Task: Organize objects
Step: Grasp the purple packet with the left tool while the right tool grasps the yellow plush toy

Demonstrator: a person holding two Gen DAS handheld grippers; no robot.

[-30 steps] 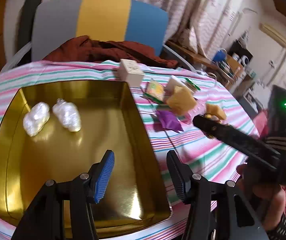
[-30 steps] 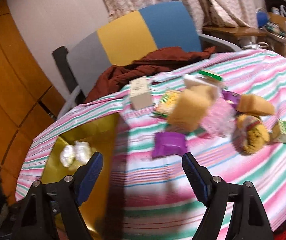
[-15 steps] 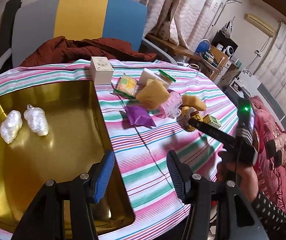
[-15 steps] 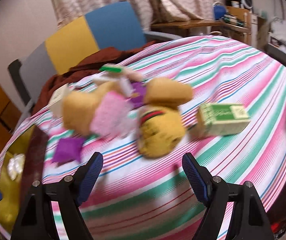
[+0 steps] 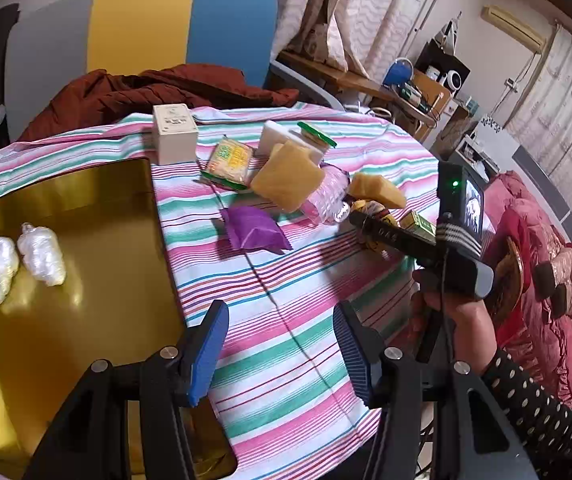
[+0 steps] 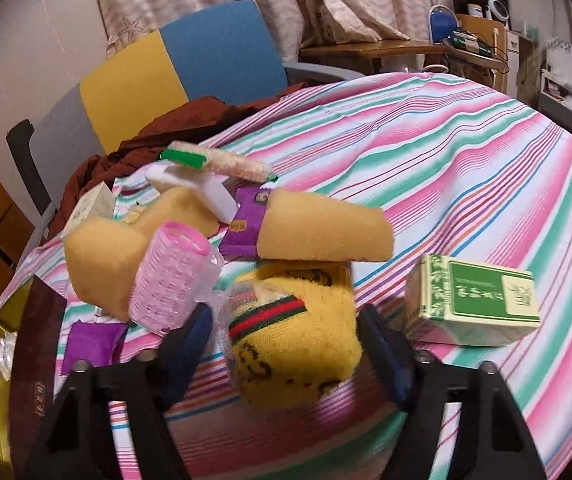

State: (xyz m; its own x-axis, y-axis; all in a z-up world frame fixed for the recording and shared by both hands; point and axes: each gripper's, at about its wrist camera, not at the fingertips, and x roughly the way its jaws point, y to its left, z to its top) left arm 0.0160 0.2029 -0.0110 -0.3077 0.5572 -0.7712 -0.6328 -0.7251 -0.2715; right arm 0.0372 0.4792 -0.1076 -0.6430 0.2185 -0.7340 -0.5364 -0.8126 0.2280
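A yellow knitted sock bundle point(image 6: 294, 352) with a red and green band, in clear wrap, lies on the striped tablecloth. My right gripper point(image 6: 286, 332) straddles it with its jaws closing, and both pads touch its sides. The left wrist view shows that right gripper point(image 5: 370, 220) reaching into the heap from the right. My left gripper point(image 5: 279, 320) hangs open over the cloth beside the gold tray point(image 5: 65, 340), nothing between its fingers. Two white wrapped lumps point(image 5: 41, 254) lie in the tray.
Around the bundle lie yellow sponges point(image 6: 326, 228), a pink hair roller point(image 6: 169, 276), a green box point(image 6: 474, 296) and purple packets point(image 5: 253, 228). A cream box point(image 5: 173, 132) stands at the back. A chair with a brown garment point(image 5: 145, 92) is behind the table.
My right gripper swung right past the heap, dropped over the yellow bundle, and its jaws narrowed around it. My left gripper slid right, from over the tray to the cloth beside it.
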